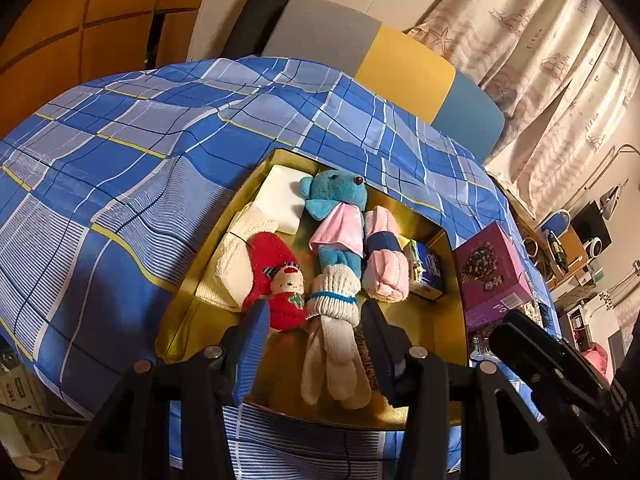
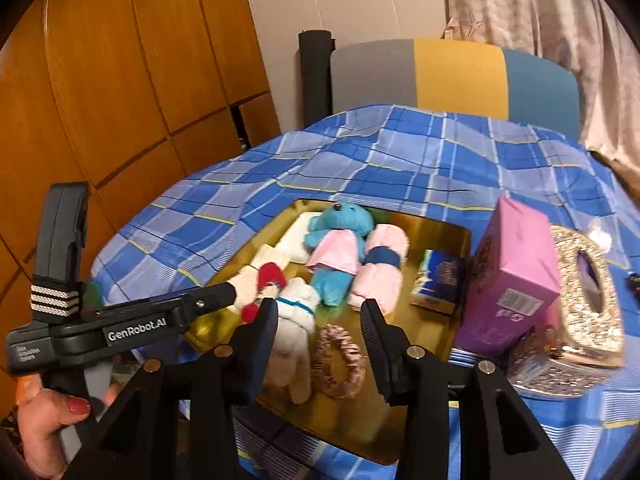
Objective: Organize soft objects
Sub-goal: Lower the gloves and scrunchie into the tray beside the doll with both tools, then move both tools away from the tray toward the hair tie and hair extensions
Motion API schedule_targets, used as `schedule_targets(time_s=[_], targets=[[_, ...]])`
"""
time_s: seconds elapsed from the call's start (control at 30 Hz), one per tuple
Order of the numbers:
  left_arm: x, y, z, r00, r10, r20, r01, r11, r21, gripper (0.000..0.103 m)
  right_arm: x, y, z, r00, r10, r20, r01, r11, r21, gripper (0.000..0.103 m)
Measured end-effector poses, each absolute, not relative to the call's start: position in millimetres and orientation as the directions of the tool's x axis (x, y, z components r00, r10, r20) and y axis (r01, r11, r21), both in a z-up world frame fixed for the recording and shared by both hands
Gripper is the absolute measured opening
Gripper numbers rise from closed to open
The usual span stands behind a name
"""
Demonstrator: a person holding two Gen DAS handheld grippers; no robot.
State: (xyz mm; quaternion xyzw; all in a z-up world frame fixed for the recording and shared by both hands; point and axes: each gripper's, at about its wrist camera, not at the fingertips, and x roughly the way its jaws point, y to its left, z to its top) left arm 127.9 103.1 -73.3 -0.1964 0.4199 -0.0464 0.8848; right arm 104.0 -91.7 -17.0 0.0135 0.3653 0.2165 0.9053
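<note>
Across the frame's middle, our gold tray (image 1: pixel 440 316) holds a blue teddy (image 1: pixel 336 200), pink towel roll (image 1: pixel 386 260), red sock (image 1: pixel 276 272) and cream bunny (image 1: pixel 334 340); our left gripper (image 1: pixel 316 344) and right gripper (image 2: pixel 318 338) both gape empty.

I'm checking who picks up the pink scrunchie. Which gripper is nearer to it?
Right. The right gripper hangs open just above the scrunchie; the left gripper straddles the white plush beside it.

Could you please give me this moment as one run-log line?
left tongs: open, over cream plush | right tongs: open, over scrunchie | gold tray: holds both
</note>
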Motion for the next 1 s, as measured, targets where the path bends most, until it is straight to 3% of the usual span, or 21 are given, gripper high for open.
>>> schedule_targets(time_s=[0.6, 1.0], targets=[[132.8, 70.7, -71.1, 0.617, -0.272, -0.739, -0.027, 0.931, -0.365, 0.048, 66.3, -154.7, 10.4, 0.709, 0.273, -0.650, -0.263, 0.958, 0.115, 0.044], [140.4, 16.8, -51.1, 0.593, -0.341, -0.730, 0.094, 0.929, -0.358, 0.048, 65.1, -272.0, 9.9, 0.778, 0.108, -0.619, -0.018, 0.989, 0.149, 0.045]])
